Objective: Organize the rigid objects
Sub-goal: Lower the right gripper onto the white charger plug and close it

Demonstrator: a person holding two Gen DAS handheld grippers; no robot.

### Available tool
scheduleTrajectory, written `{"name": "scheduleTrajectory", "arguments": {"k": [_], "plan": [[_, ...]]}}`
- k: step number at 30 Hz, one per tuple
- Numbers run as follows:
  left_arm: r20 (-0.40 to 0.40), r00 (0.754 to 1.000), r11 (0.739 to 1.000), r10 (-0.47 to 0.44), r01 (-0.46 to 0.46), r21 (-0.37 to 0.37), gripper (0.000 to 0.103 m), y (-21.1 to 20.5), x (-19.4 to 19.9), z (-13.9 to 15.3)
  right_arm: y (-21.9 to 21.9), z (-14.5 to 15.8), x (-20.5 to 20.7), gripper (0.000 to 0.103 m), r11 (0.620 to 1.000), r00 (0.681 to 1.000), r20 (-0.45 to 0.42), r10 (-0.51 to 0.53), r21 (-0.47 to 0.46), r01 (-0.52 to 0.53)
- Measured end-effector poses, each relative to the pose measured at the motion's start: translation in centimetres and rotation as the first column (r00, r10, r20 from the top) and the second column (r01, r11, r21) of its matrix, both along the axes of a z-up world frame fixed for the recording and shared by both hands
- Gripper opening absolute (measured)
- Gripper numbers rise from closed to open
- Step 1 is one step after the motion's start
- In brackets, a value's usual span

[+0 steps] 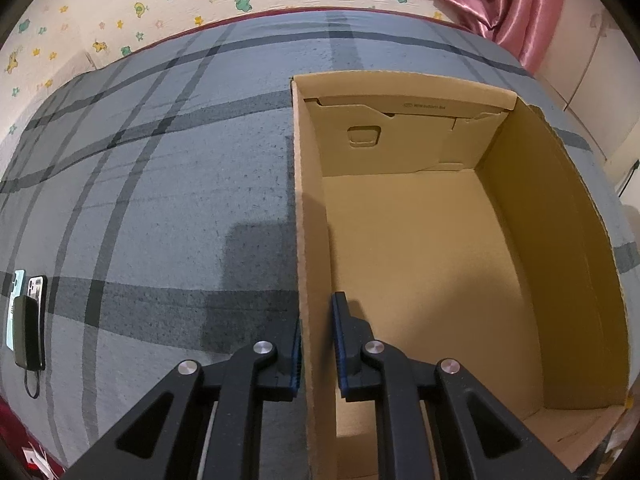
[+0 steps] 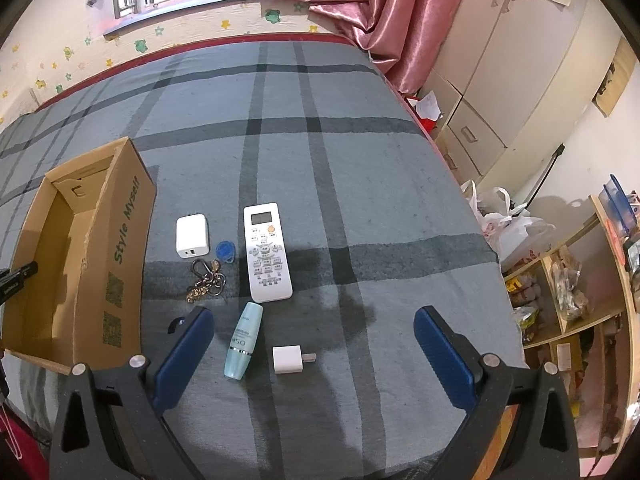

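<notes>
An empty cardboard box (image 1: 420,240) lies on the grey plaid blanket (image 1: 160,200); it also shows in the right wrist view (image 2: 120,248). My left gripper (image 1: 317,344) is shut on the box's left wall, one finger outside and one inside. My right gripper (image 2: 312,344) is wide open and empty above the blanket. Before it lie a white remote (image 2: 266,252), a white charger (image 2: 192,236), a key ring with a blue tag (image 2: 212,272), a pale blue bottle (image 2: 243,340) and a small white plug adapter (image 2: 290,359).
Two phones and a black power bank (image 1: 28,320) lie at the blanket's left edge. A pink curtain (image 2: 380,12) and cabinets (image 2: 500,80) stand at the back right. Shelves with goods (image 2: 580,300) and plastic bags (image 2: 508,220) lie right of the bed.
</notes>
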State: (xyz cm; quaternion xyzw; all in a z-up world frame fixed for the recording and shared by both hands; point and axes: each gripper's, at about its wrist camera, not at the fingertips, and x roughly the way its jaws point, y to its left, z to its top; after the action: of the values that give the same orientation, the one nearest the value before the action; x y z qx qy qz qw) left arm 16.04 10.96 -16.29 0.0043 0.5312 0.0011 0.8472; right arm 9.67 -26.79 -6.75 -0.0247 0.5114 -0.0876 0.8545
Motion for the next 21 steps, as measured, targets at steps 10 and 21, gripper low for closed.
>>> {"name": "scheduleTrajectory", "arguments": {"k": [10, 21], "plan": [[0.003, 1.000, 1.000, 0.003, -0.002, -0.006, 0.014, 0.2, 0.0, -0.2, -0.5, -1.9, -0.2, 0.102, 0.999, 0.999, 0.007, 0.033, 0.015, -0.033], [0.003, 1.000, 1.000, -0.012, 0.012, 0.003, 0.014, 0.2, 0.0, -0.2, -1.7, -7.6, 0.2, 0.101, 0.998, 0.999, -0.033, 0.036, 0.052, -0.034]]}}
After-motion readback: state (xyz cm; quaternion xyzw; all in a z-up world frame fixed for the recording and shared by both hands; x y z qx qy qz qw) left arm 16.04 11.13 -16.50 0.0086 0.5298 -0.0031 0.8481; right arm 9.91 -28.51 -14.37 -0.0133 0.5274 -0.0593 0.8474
